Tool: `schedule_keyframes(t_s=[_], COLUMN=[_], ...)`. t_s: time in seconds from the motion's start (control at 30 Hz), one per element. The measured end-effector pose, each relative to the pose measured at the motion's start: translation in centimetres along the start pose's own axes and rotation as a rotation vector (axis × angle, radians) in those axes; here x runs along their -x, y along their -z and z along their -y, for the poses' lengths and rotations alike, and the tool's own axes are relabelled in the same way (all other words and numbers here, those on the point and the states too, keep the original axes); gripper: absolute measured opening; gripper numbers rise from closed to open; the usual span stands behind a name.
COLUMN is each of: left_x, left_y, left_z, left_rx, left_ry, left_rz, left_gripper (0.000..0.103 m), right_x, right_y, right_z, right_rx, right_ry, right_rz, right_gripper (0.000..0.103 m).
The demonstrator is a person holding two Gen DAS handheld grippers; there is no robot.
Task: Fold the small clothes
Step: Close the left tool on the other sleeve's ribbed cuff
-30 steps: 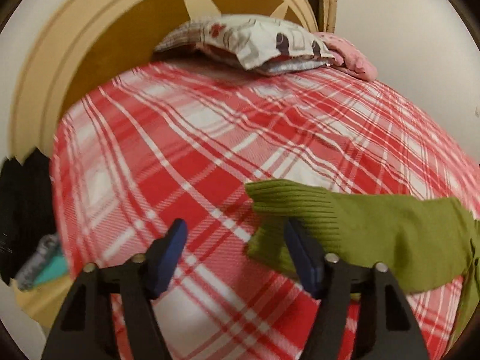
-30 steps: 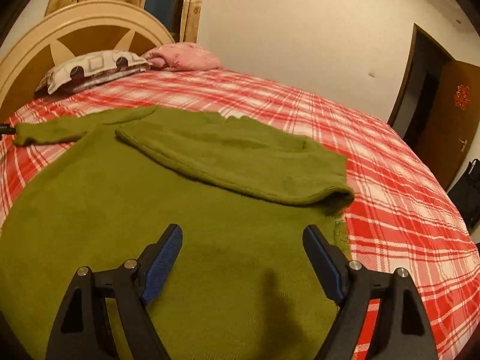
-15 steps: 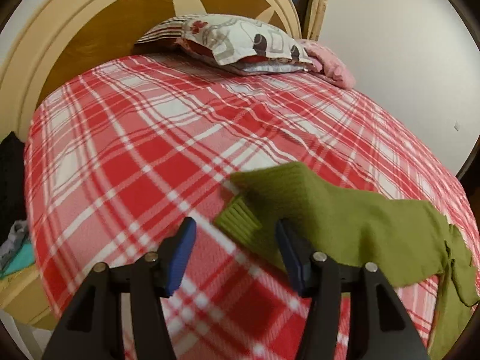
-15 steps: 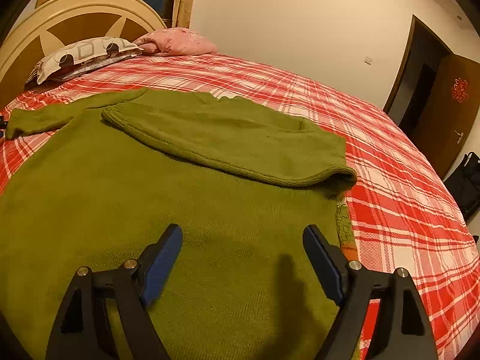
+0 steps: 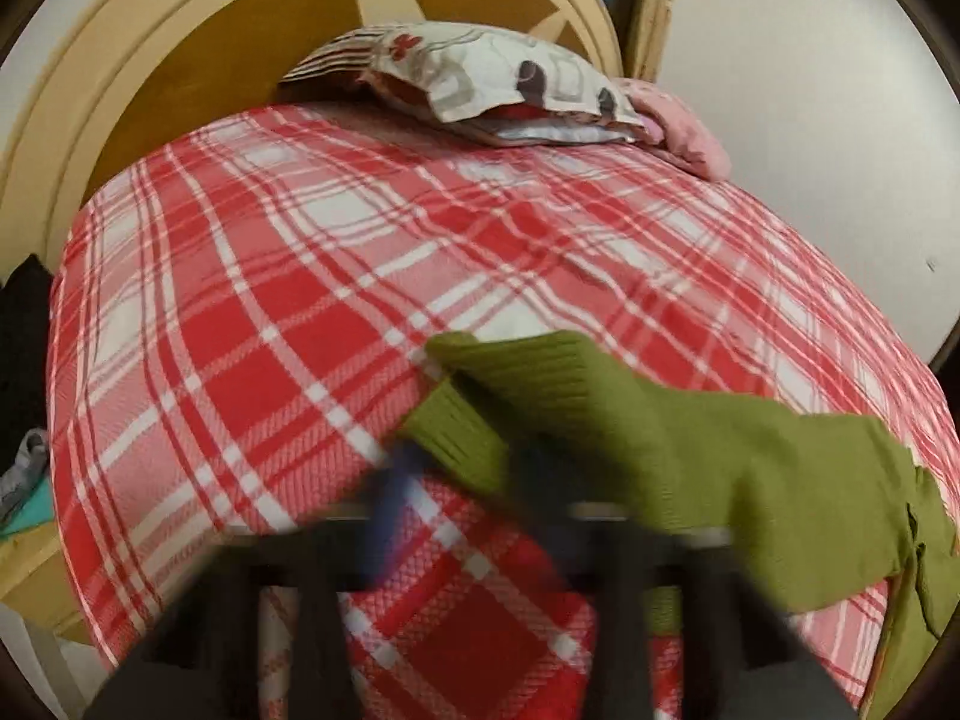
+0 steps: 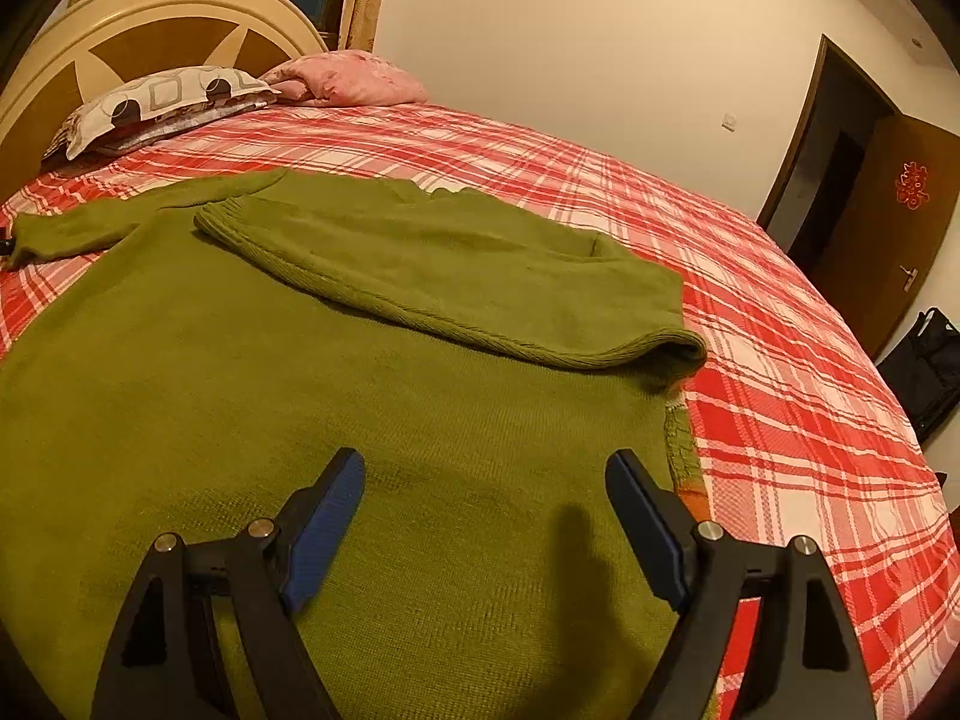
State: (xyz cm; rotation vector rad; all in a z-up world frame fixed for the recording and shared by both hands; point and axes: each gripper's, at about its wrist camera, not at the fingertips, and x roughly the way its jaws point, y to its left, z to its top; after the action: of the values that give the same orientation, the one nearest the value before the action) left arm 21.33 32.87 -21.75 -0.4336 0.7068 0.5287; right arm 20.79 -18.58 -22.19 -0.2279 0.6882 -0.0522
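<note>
A green knitted sweater (image 6: 372, 396) lies spread on the red plaid bed. One sleeve (image 6: 456, 276) is folded across its chest. The other sleeve (image 6: 78, 228) stretches left, and its ribbed cuff (image 5: 474, 420) shows in the left wrist view. My left gripper (image 5: 462, 480) is blurred with motion, its jaws narrowing around the cuff's folded edge; whether they grip it cannot be told. My right gripper (image 6: 486, 480) is open and empty, hovering low over the sweater's body near the hem.
A patterned pillow (image 5: 498, 78) and a pink cloth (image 6: 348, 78) lie by the wooden headboard (image 5: 180, 48). The bed edge (image 5: 60, 420) drops off at left, with clutter below. A dark door (image 6: 852, 168) and a black bag (image 6: 930, 360) stand at right.
My left gripper moved in on the sleeve cuff and its jaws narrowed; the cuff edge has folded up. My right gripper stayed open, drifting slightly over the sweater.
</note>
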Motion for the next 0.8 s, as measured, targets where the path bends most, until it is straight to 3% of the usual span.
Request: schedule_keyframes(t_s=[0.1,0.2,0.3,0.5,0.6,0.67,0.73,0.8], left_x=[2.5,4.2,3.6,1.7,1.4,1.4,1.2,1.1], left_y=[0.2,0.9,1.4,1.9,1.5,1.3,1.1,1.1], left_z=[-1.5,-3.0,-4.1,-4.8,-4.2,-3.9,-3.4,-2.8], left_rx=[0.066,0.088,0.121,0.197,0.177,0.185,0.177,0.168], left_ry=[0.050,0.041,0.021,0.023,0.038,0.061,0.057,0.041], left_rz=[0.038,0.085,0.063,0.051,0.044,0.041,0.039,0.045], left_gripper=[0.006,0.006,0.006,0.015,0.033,0.051,0.059,0.058], right_x=[0.1,0.0,-0.1,-0.2,-0.3,-0.4,-0.4,-0.3], right_y=[0.1,0.1,0.1,0.2,0.2,0.2,0.2,0.3], right_z=[0.2,0.2,0.1,0.0,0.1,0.1,0.0,0.0], right_rx=[-0.011,-0.013,-0.007,-0.006,-0.011,-0.011,-0.008,-0.009], right_ry=[-0.001,-0.006,-0.004,0.006,0.001,0.001,0.005,0.008], right_rz=[0.002,-0.003,-0.005,-0.008,-0.017,-0.020,-0.018,-0.015], right_gripper=[0.083,0.083,0.083,0.083,0.083,0.083,0.083,0.083])
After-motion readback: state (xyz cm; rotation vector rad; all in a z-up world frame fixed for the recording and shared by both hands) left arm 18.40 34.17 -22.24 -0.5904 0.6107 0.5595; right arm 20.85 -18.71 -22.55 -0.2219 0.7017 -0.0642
